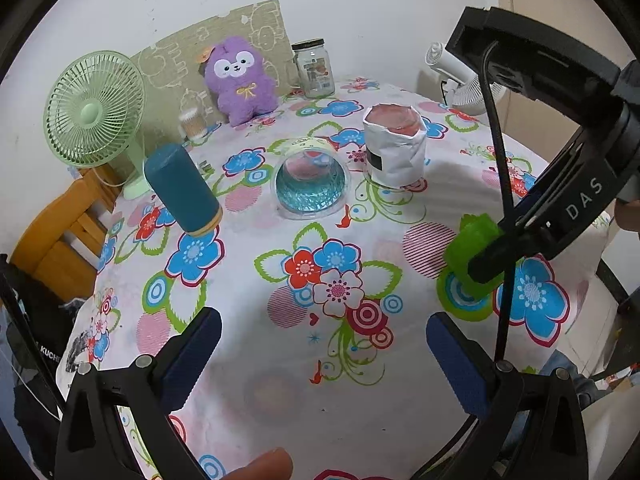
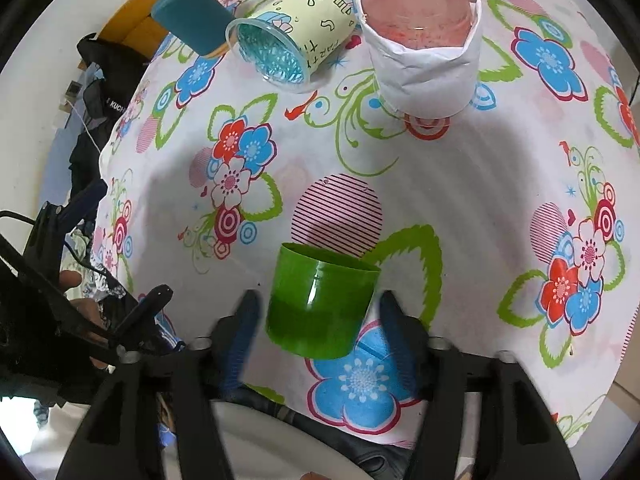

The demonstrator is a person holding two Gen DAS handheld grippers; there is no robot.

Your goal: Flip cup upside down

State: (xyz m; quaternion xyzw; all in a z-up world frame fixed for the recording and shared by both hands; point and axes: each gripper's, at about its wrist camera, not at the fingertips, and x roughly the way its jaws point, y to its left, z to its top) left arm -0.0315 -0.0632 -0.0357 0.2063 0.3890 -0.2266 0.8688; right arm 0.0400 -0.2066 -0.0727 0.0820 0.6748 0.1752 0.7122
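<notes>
A green cup (image 2: 322, 308) sits between the spread fingers of the right gripper (image 2: 316, 316) above a flowered tablecloth (image 2: 460, 184); the blue pads (image 2: 244, 320) stand just off its walls on either side, so the jaws read as open and not yet clamped. The cup's axis runs roughly upright with a slight tilt; the rim-like edge faces up and away from the camera, though whether that end is mouth or base cannot be told. The left-hand view shows the same cup (image 1: 474, 256) at the tip of the right gripper (image 1: 496, 264), low over the cloth near the table's right edge. The left gripper (image 1: 320, 344) hangs well back with its jaws wide apart, holding nothing, clearly the farther of the two. Judged from this, the turn rests with the right gripper: close across the cup's width, then roll the wrist about a line crossing the cup's axis. Farther back lie a tipped clear cup (image 2: 280, 44), a paper-wrapped jar (image 2: 424, 64) and a teal cylinder (image 2: 188, 16), all well apart from the work
</notes>
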